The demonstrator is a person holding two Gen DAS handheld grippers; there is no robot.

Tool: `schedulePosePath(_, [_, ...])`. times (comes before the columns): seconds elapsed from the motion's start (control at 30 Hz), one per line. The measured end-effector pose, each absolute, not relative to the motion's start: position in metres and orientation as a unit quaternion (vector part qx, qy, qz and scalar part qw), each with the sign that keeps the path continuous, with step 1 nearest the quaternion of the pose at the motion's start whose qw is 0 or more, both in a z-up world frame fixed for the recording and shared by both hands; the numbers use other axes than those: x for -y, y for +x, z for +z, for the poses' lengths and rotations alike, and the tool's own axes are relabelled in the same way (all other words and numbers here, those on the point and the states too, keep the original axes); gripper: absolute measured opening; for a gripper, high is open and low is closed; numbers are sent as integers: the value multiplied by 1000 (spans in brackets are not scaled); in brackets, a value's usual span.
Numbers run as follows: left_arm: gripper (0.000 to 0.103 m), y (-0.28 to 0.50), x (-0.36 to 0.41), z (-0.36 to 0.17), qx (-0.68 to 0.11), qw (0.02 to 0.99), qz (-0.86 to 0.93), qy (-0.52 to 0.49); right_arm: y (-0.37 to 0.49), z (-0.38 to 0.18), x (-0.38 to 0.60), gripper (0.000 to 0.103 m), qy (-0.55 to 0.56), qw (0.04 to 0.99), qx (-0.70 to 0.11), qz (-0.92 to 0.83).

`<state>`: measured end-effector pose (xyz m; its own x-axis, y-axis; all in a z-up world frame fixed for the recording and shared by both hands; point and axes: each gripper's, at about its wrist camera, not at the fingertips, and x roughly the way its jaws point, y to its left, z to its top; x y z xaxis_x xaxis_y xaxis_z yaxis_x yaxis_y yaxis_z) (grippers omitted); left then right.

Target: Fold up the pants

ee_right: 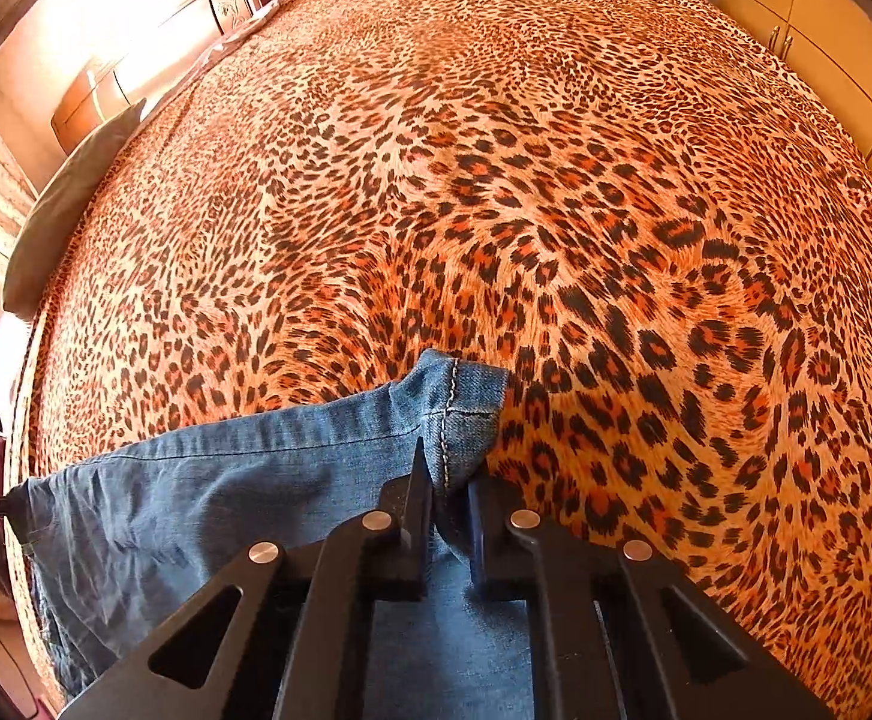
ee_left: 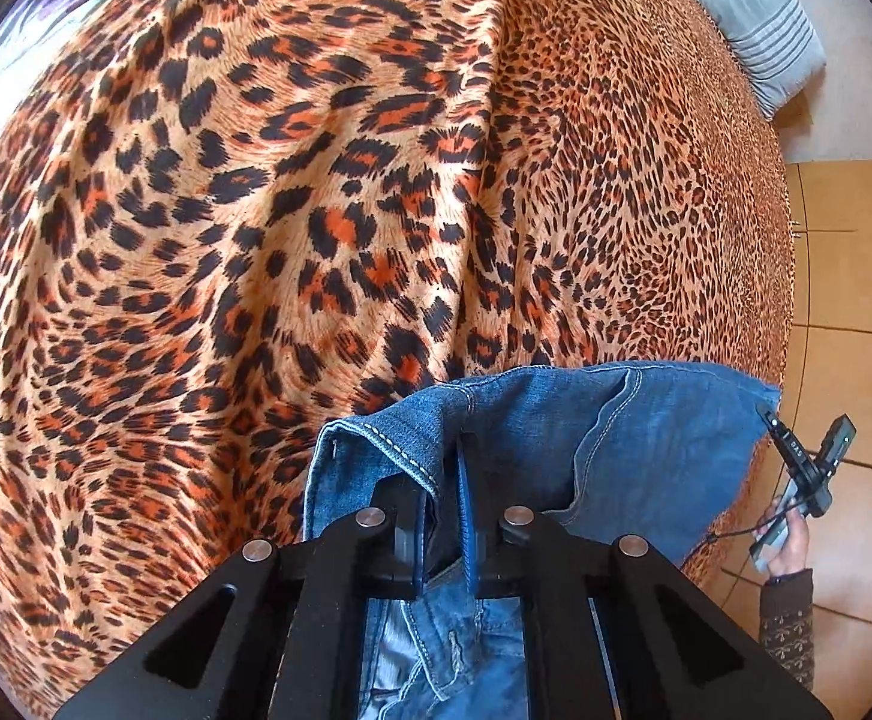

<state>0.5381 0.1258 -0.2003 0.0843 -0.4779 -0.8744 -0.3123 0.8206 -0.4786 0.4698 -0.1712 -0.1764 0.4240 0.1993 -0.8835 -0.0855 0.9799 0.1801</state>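
Left gripper (ee_left: 448, 480) clenched on jeans (ee_left: 556, 450) waistband, lower centre; right gripper (ee_right: 451, 480) clenched on hem (ee_right: 466, 408). Risk: thick seam slips; leopard bedspread (ee_right: 496, 180) drags.

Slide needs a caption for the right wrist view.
Right gripper shut on the hem of blue jeans lying on a leopard-print bedspread.

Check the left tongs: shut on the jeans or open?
Shut on the jeans: the left tongs pinch the waistband denim between their nearly touching fingers.
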Motion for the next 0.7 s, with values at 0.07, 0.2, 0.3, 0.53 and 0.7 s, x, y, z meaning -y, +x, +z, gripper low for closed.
schedulePosePath(0.07, [6,531,-126,-187,-659,690,-53,-294,459,-165,177,8,64,847,-520,89])
schedulePosePath(0.2, [6,503,-138,-151,-632,716,-41,-294,430,-145,183,8,76,861,-493,99])
schedulePosePath(0.3, [6,479,-150,-123,-607,734,-37,-303,406,-128,185,8,86,871,-471,105])
schedulePosePath(0.53, [19,455,-170,-124,-632,704,-24,-322,360,-108,176,8,71,875,-468,104])
schedulePosePath(0.7, [64,479,-177,-162,-639,688,3,-343,376,-118,173,8,65,874,-475,82])
